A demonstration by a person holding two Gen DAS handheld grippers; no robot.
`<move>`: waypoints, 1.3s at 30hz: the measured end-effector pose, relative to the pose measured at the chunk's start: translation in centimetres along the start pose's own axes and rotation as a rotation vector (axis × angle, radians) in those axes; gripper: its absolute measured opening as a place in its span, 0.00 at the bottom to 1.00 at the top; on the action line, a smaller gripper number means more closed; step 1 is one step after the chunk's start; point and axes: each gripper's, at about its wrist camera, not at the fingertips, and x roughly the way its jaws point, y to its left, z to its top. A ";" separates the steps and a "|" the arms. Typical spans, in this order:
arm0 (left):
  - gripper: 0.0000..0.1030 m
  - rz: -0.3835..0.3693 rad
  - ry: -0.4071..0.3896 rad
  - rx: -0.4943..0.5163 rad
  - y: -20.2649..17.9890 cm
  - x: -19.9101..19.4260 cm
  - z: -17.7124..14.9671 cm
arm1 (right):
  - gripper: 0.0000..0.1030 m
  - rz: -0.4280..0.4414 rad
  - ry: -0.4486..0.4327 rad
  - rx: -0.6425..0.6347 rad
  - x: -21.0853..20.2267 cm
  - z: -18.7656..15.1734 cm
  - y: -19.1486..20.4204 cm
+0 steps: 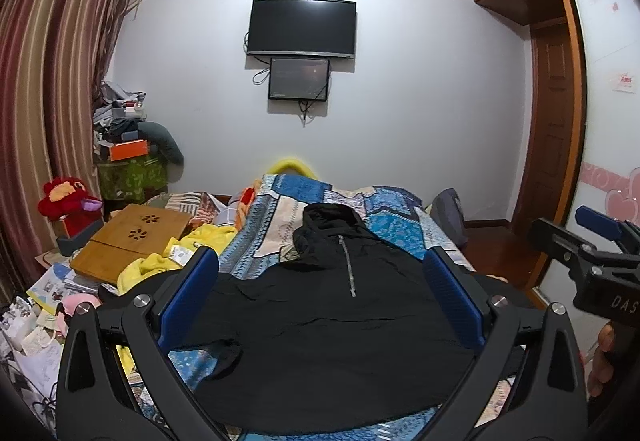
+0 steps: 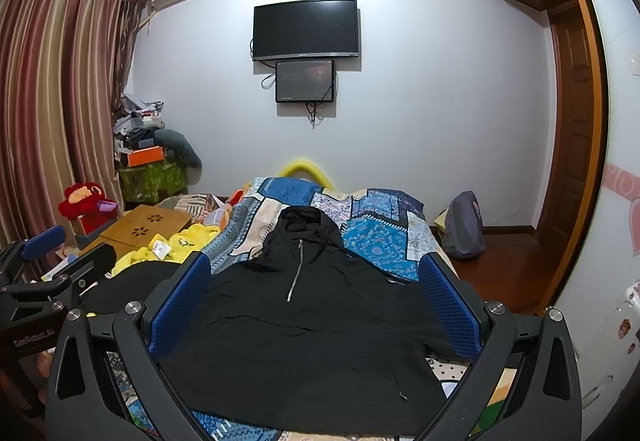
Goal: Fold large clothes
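Observation:
A black hooded jacket point(image 1: 320, 321) with a short silver zip lies spread flat on the patchwork bed cover point(image 1: 384, 225), hood pointing away. It also shows in the right wrist view point(image 2: 304, 329). My left gripper point(image 1: 320, 261) is open and empty above the jacket's body. My right gripper point(image 2: 316, 265) is open and empty above it too. The right gripper shows at the right edge of the left wrist view point(image 1: 592, 241). The left gripper shows at the left edge of the right wrist view point(image 2: 52, 253).
A yellow garment point(image 1: 176, 253), a wooden lap table point(image 1: 136, 237) and papers clutter the bed's left side. A red plush toy point(image 1: 68, 201) and a piled cabinet point(image 1: 128, 161) stand by the curtain. A grey bag point(image 2: 464, 225) sits on the floor at right.

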 end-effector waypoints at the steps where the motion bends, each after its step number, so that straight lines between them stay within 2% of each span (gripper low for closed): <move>1: 1.00 0.009 0.004 0.000 0.2 0.3 0.0 | 1.00 0.002 0.003 -0.002 0.4 0.1 0.1; 6: 1.00 0.048 0.034 -0.017 2.4 2.4 -0.1 | 1.00 -0.001 0.015 -0.017 2.5 0.4 0.3; 13: 1.00 0.169 0.093 -0.072 7.4 7.2 -0.4 | 1.00 -0.006 0.070 -0.026 6.9 0.4 0.8; 16: 1.00 0.183 0.128 -0.106 9.9 9.3 -1.3 | 1.00 -0.002 0.117 -0.028 9.1 -0.1 0.8; 18: 1.00 0.175 0.182 -0.139 12.0 11.0 -2.1 | 1.00 0.003 0.161 -0.029 11.0 -0.7 1.0; 21: 1.00 0.161 0.277 -0.231 16.3 13.4 -4.1 | 1.00 -0.001 0.232 -0.047 13.6 -1.8 1.2; 24: 1.00 0.182 0.373 -0.347 21.2 15.7 -6.7 | 1.00 0.007 0.310 -0.060 16.0 -3.1 1.5; 27: 1.00 0.210 0.436 -0.430 25.0 16.8 -9.2 | 1.00 0.015 0.386 -0.061 18.0 -3.9 1.4; 31: 1.00 0.196 0.512 -0.561 29.7 18.1 -12.6 | 1.00 0.023 0.470 -0.059 20.2 -5.2 1.3; 36: 1.00 0.169 0.599 -0.748 34.2 18.9 -16.9 | 1.00 0.026 0.528 -0.066 21.5 -6.4 1.5; 39: 0.99 0.144 0.613 -0.870 36.1 19.0 -19.0 | 1.00 0.020 0.551 -0.088 22.4 -6.9 1.9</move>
